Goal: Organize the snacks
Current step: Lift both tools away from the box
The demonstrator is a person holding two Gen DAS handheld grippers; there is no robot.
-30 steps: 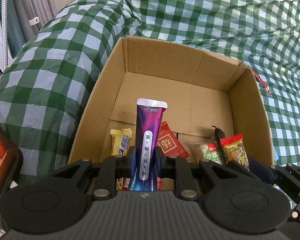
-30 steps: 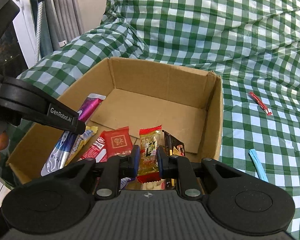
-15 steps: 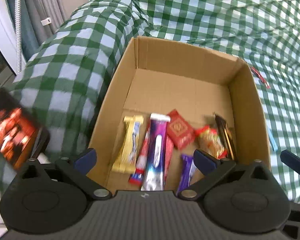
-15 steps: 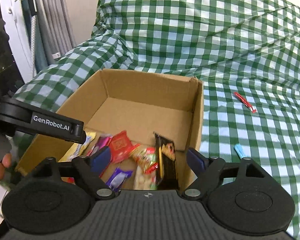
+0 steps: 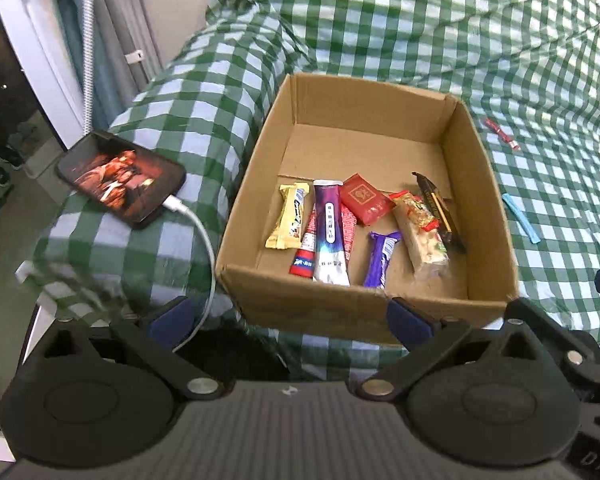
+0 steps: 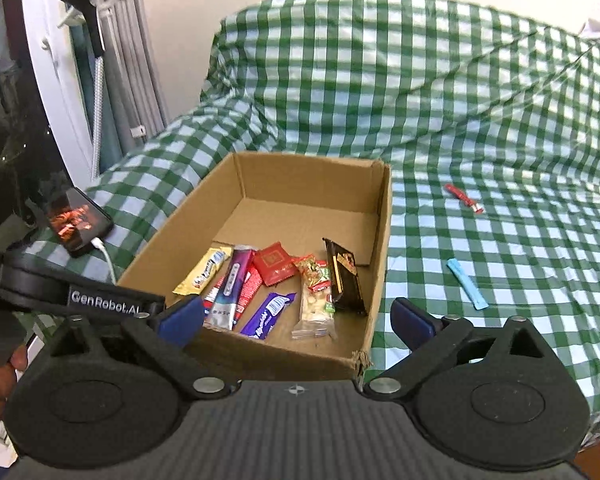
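Both grippers have let go of the snacks they clamped a second ago and pulled back from the cardboard box (image 5: 364, 308): the purple-and-silver stick pack (image 5: 330, 236) formerly in the left gripper (image 5: 290, 318) now lies flat on the box floor, and the clear nut-bar packet (image 6: 314, 300) formerly in the right gripper (image 6: 296, 318) lies beside it. Each gripper stands wide open and empty, blue pads spread at the lower corners of the frame, just short of the box's near wall. In the left wrist view the box sits at centre frame on a green-and-white checked bed cover (image 5: 420, 20), its contents gathered in the near half: a yellow bar (image 5: 290, 220) at left, a red-and-white wrapper (image 5: 306, 248) partly under the stick pack, a red square packet (image 5: 364, 198) behind, a purple chocolate bar (image 5: 380, 258) in front, and a dark brown packet (image 5: 438, 210) leaning against the right wall. Right of the box, well apart on the cover, lie a light blue stick (image 5: 520, 218) and, farther up the frame, a small red stick (image 5: 500, 132). At left, a phone (image 5: 120, 178) with a lit screen rests on the cover, a white cable (image 5: 204, 248) plugged into it.
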